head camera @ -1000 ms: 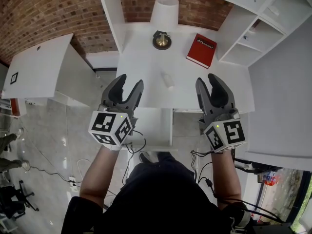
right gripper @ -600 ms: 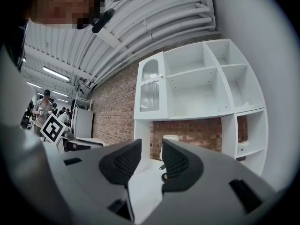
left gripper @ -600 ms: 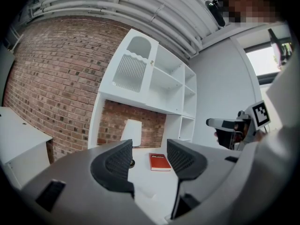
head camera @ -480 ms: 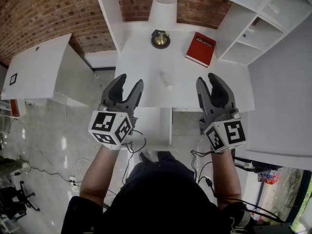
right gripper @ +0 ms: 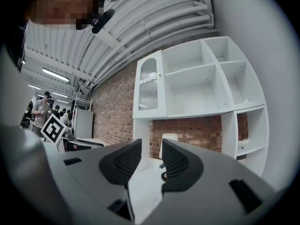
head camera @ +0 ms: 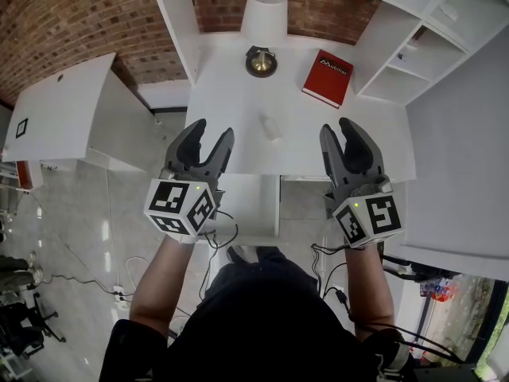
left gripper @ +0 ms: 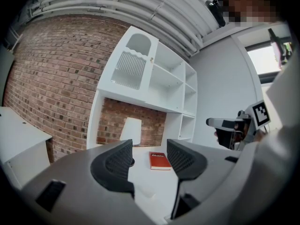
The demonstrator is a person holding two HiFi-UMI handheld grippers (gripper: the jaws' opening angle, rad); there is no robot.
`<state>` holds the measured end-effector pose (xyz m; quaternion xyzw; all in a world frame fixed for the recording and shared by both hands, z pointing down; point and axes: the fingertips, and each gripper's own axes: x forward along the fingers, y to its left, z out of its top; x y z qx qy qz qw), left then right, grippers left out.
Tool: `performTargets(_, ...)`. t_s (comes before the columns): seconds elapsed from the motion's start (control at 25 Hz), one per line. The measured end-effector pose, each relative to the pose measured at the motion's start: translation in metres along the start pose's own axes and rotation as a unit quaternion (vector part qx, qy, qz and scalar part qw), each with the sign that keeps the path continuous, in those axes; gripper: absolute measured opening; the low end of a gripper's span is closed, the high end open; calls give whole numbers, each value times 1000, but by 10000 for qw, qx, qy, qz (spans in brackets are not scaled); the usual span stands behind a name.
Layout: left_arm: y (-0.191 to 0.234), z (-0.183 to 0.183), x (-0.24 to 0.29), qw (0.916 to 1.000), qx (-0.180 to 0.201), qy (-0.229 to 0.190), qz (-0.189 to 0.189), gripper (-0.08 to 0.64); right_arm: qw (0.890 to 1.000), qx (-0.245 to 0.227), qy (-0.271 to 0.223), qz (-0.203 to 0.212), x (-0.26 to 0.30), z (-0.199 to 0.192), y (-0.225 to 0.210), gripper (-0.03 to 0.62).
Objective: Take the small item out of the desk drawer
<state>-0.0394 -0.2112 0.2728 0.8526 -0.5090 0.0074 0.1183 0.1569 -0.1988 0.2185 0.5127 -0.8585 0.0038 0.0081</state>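
A small white bottle (head camera: 271,126) lies on the white desk (head camera: 231,94), ahead of and between my two grippers. Below the desk's front edge juts a white drawer-like box (head camera: 250,205); I cannot make out its inside. My left gripper (head camera: 211,134) hovers open at the desk's front left and holds nothing. My right gripper (head camera: 339,130) hovers open at the front right; its jaws have just been closing a little, with nothing between them. The left gripper view shows open jaws (left gripper: 149,146) aimed over the desk. So does the right gripper view (right gripper: 151,146).
A lamp with a white shade (head camera: 265,10) and brass base (head camera: 260,60) stands at the desk's back. A red book (head camera: 328,78) lies at the back right. White shelves (head camera: 413,62) rise on the right. A white table (head camera: 71,110) stands to the left.
The desk and its things sit slightly higher in the head view. Both grippers stay where they were.
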Motion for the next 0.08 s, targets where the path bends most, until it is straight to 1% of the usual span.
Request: performTargets(0.08, -1, 0, 4, 10000, 4, 5, 0, 230, 10000, 3, -1, 11, 2, 0, -3, 123)
